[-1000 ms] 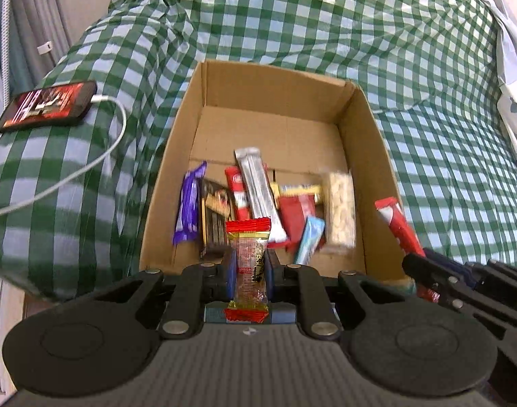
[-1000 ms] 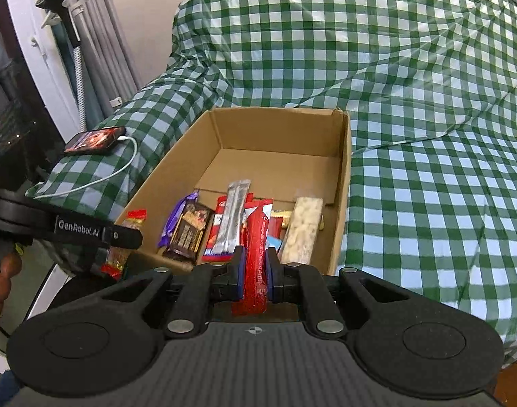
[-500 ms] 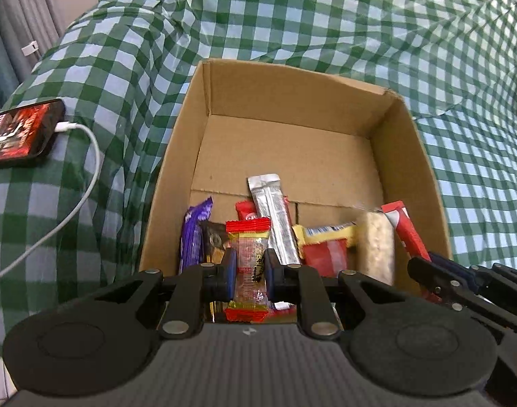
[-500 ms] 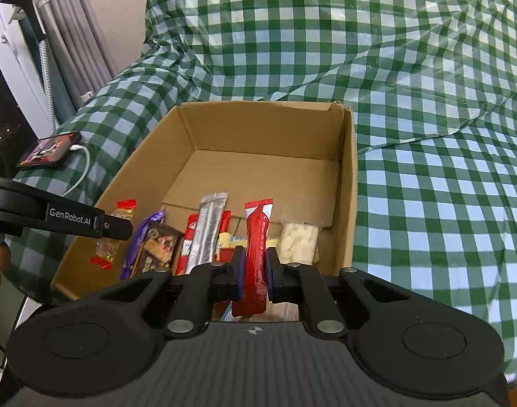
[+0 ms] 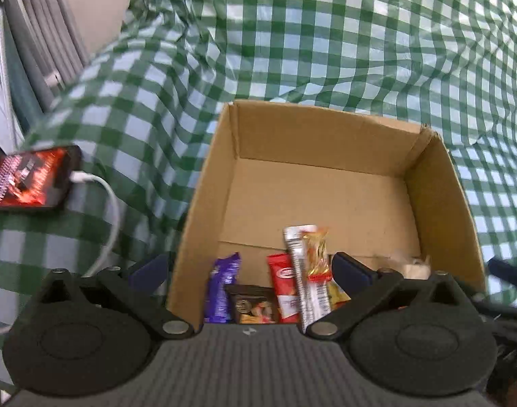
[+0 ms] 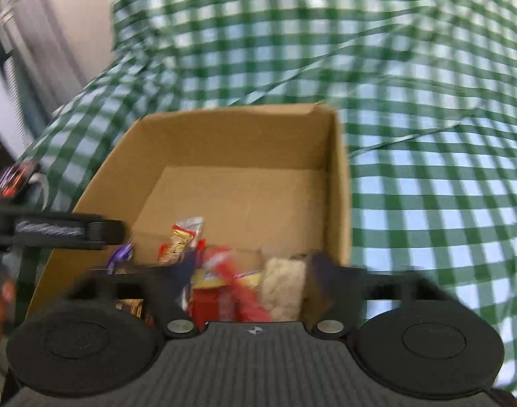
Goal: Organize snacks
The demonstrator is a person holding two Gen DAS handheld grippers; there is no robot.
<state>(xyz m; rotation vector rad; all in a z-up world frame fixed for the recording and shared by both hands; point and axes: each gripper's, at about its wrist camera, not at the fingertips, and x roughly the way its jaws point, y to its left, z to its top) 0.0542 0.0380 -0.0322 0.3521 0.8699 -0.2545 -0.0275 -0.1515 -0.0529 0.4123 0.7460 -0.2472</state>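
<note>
Both grippers' jaws just opened; snacks in box.

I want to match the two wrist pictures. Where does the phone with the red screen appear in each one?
Left wrist view: the phone lies at the left edge on the green checked cloth, a white cable plugged into it, left of the cardboard box.
Right wrist view: the phone shows only as a blurred sliver at the far left edge, partly cut off.
Shared landmark: the cardboard box, right of the phone in both.
</note>
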